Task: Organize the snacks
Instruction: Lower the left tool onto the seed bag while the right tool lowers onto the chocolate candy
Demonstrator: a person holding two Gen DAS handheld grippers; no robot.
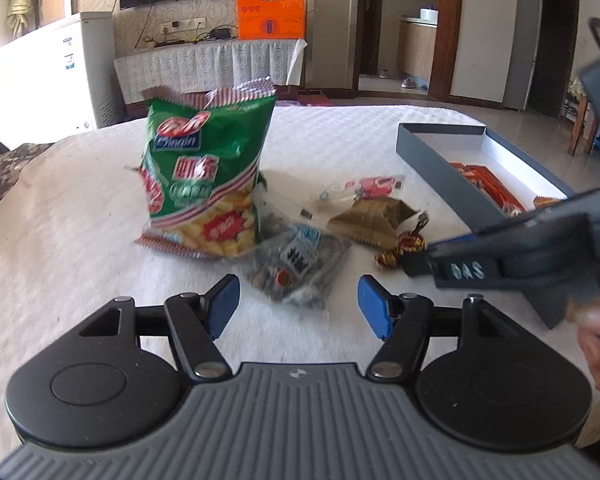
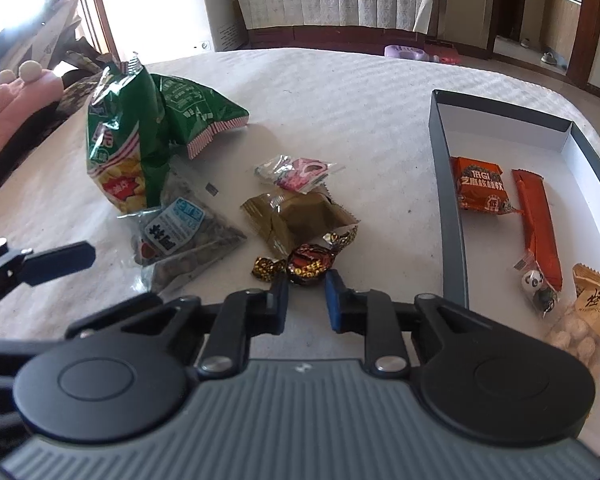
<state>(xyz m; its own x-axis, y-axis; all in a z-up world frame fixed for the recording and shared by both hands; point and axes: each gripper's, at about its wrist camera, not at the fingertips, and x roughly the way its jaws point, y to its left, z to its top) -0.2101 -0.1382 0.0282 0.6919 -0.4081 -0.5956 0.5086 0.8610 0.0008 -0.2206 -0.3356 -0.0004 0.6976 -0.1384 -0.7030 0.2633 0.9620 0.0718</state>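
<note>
A green chip bag [image 1: 204, 176] [image 2: 132, 144] stands on the white bed. Beside it lie a clear seed packet [image 1: 296, 260] [image 2: 180, 236], a brown packet [image 1: 372, 216] [image 2: 300, 220], a pink candy packet [image 1: 364, 188] [image 2: 296, 170] and a dark foil candy [image 1: 404, 248] [image 2: 310, 264]. My left gripper [image 1: 298, 306] is open, just short of the seed packet. My right gripper [image 2: 307, 300] [image 1: 420, 260] is open with a narrow gap, its tips right at the foil candy.
A grey box lid [image 1: 432, 164] [image 2: 452, 208] on the right holds orange snack packs [image 2: 480, 188], an orange bar [image 2: 538, 224] and a nut packet [image 2: 592, 312]. A cloth-covered cabinet [image 1: 204, 64] stands beyond the bed. Plush items [image 2: 20, 96] lie at the left edge.
</note>
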